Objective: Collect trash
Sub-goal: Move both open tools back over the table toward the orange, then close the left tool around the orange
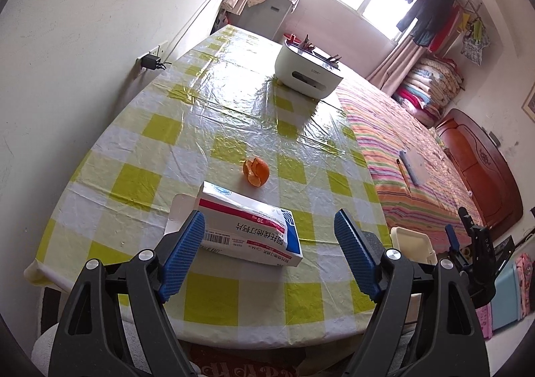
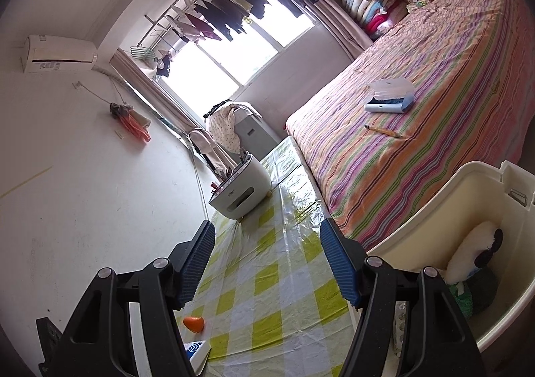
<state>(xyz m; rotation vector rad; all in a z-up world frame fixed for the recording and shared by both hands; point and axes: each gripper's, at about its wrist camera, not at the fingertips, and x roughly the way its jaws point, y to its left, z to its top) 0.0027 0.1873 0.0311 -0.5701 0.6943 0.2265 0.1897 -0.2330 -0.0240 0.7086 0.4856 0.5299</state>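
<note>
L hand-held gripper (image 1: 269,236) wide open over medicine box (image 1: 249,229), no contact; R hand-held gripper (image 2: 264,263) open, empty.

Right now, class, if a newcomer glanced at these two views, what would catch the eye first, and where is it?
The orange peel glows mid-table on the green-checked tablecloth, just beyond the medicine box lying between the open left claw. Next comes the striped bedspread to the right, with a cream bin at the table's corner.

Both wrist views look down the checked table (image 1: 234,102) toward the window (image 2: 214,76).
</note>
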